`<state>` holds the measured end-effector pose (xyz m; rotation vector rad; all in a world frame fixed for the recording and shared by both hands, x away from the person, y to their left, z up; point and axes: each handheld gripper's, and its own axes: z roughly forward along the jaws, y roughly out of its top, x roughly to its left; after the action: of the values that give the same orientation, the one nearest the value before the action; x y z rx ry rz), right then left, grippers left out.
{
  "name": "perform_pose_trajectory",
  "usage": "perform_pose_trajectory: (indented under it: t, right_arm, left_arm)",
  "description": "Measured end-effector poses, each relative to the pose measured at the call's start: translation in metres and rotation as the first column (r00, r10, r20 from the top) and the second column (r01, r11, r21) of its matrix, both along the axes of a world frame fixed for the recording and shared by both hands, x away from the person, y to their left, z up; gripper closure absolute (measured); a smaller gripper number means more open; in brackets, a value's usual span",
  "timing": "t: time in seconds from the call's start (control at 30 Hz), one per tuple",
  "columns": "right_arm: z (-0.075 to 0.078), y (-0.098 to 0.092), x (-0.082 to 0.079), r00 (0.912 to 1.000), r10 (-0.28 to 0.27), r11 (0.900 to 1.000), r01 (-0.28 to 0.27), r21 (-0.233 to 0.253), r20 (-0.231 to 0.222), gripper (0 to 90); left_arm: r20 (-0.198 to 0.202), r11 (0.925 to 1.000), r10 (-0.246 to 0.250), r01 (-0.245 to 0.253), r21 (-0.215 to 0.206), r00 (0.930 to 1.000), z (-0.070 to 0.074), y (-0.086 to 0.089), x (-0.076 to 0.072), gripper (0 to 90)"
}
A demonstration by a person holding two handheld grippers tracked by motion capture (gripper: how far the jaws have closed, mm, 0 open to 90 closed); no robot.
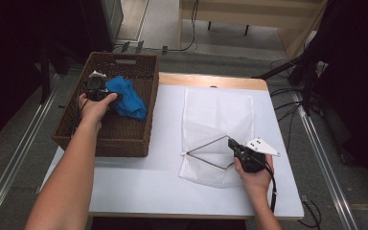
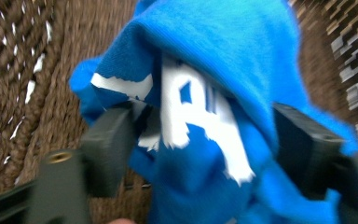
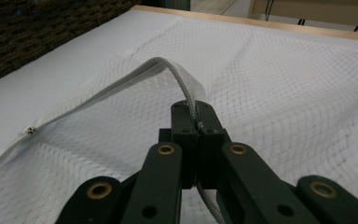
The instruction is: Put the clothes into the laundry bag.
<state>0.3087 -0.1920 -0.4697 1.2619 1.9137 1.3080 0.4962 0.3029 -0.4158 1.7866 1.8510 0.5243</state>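
Note:
A blue garment [image 1: 130,101] with white lettering lies bunched in a brown wicker basket [image 1: 120,143] at the table's left. My left gripper [image 1: 109,96] is inside the basket, open, its jaws straddling the blue garment [image 2: 223,46] on both sides; the left gripper [image 2: 205,126] view is blurred. A white mesh laundry bag [image 1: 218,110] lies flat on the white table [image 1: 139,182]. My right gripper [image 1: 230,142] is shut on the bag's corded rim and holds it raised, so the mouth gapes towards the basket. In the right gripper view the right gripper [image 3: 196,112] pinches that rim above the mesh bag [image 3: 284,93].
The basket overhangs the table's left edge, with something small and pale [image 1: 96,74] in its far corner. A wooden strip [image 1: 211,80] runs along the table's far edge. Cables [image 1: 287,100] and dark stands lie on the floor to the right.

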Motion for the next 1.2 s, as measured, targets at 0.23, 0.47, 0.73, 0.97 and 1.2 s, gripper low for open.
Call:
perform_pose_trajectory:
  t: [0.23, 0.47, 0.73, 0.97, 1.2]
  right_arm:
    - [0.001, 0.001, -0.001, 1.0, 0.003, 1.0, -0.003, -0.003, 0.004, 89.9]
    - [0.0, 0.001, -0.001, 1.0, 0.005, 1.0, -0.005, 0.0, 0.002, 89.9]
    - [0.001, 0.0, -0.001, 1.0, 0.006, 1.0, -0.006, 0.002, 0.002, 90.0]
    - [0.0, 0.001, -0.001, 1.0, 0.008, 1.0, -0.008, 0.0, 0.002, 90.0]
    - [0.001, 0.001, -0.001, 0.9999, 0.011, 1.0, -0.011, -0.004, 0.005, 90.0]
  left_arm:
    - [-0.124, 0.9969, 0.041, -0.049, -0.062, 0.9914, -0.022, -0.005, 0.009, 12.2]
    - [-0.098, 0.9964, -0.035, 0.042, 0.074, 0.9946, -0.026, -0.02, 0.012, 12.9]
    - [-0.065, 0.9958, -0.076, 0.079, 0.047, 0.995, -0.015, -0.022, 0.004, 62.4]
    - [-0.021, 0.9946, -0.078, 0.076, -0.07, 0.9967, -0.001, -0.017, 0.002, 71.7]
    - [0.132, 0.9815, -0.032, 0.056, -0.183, 0.9907, 0.029, -0.009, -0.01, 72.3]
